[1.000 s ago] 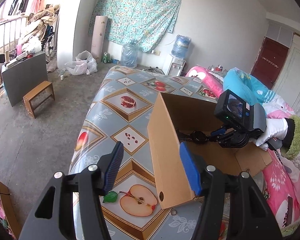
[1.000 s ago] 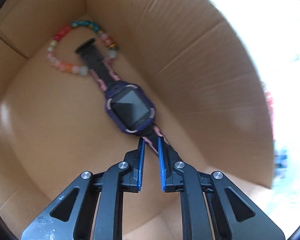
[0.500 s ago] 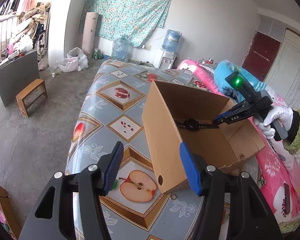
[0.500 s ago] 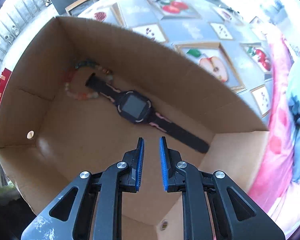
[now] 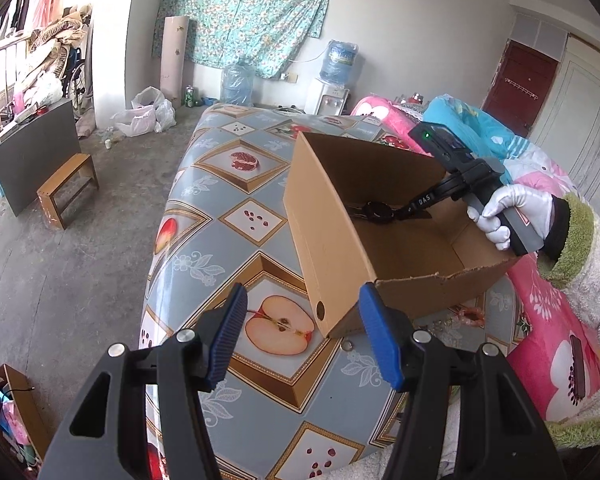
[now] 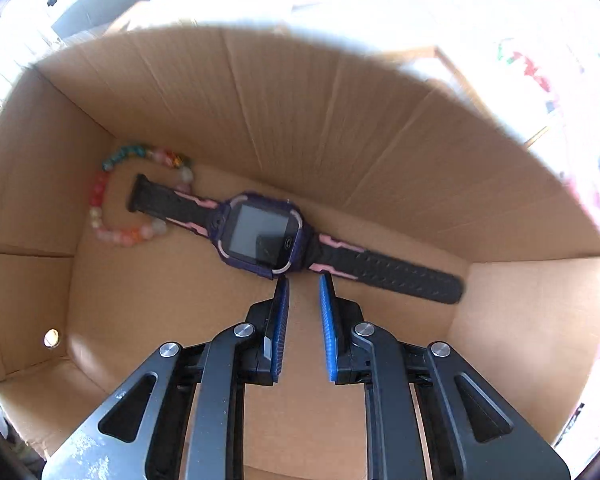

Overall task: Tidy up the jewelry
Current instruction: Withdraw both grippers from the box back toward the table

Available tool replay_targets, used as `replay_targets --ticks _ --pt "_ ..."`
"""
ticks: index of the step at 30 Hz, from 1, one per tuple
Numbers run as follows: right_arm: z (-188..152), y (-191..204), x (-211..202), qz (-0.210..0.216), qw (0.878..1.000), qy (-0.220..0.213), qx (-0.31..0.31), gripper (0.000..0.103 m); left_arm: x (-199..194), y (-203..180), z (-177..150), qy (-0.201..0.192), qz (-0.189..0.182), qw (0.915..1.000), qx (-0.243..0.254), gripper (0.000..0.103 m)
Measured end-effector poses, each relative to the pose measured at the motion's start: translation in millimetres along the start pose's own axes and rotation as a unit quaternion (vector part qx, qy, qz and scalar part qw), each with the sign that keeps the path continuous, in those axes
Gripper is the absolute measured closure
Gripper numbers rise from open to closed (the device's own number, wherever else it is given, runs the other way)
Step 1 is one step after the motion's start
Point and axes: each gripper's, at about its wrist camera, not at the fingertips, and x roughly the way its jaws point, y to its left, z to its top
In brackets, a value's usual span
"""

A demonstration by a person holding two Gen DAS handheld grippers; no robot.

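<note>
1. Watch (image 6: 262, 236) now lies flat on the floor of the cardboard box (image 6: 380, 128), strap end overlapping the bead bracelet (image 6: 112, 196) in the far corner. A sec ago the right gripper (image 6: 303, 280) had its pads right at the strap; now the watch sits free of it.
2. Right gripper: fingers a little apart w/ nothing between them, tips just short of the watch case. From the other side, right gripper (image 5: 410, 210) reaches down into the box, gloved hand (image 5: 508, 216) on the handle.
3. Left gripper (image 5: 300, 320): spread wide, holding nothing, hovering near the box's near corner over the fruit-print table (image 5: 220, 184). Hasn't really shifted in the last sec.
4. Meaning, imo: watch drop-off looks done, so two pcs are in the box.
5. Another bracelet (image 5: 470, 314), pinkish, lies on the table beside the box's near wall. Prob the next pickup, tho can't tell what else is left.
</note>
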Motion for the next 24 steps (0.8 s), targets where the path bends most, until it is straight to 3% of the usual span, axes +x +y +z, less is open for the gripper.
replay_targets --ticks 5,9,13,17,20,24 --pt "-32 0 -88 0.028 0.991 -0.128 0.021 0.088 -6 -16 -10 -0.003 -0.005 0.9996 0.029 0.046" --pt "-106 -4 -163 0.041 0.966 -0.251 0.033 0.076 -1 -28 -28 -0.001 -0.007 0.9993 0.037 0.046" --pt "-168 -10 -221 0.042 0.943 -0.326 0.058 0.064 20 -42 -45 0.030 -0.009 0.9990 0.034 0.046" --pt "-213 -23 -220 0.059 0.938 -0.324 0.106 0.062 32 -58 -56 0.042 -0.022 0.9981 0.039 0.046" --pt "-238 -15 -191 0.078 0.946 -0.277 0.151 0.062 42 -70 -58 0.048 -0.028 0.9975 0.042 0.046" --pt "-238 -14 -145 0.123 0.942 -0.239 0.201 0.066 49 -82 -50 0.041 -0.038 0.9975 0.043 0.046"
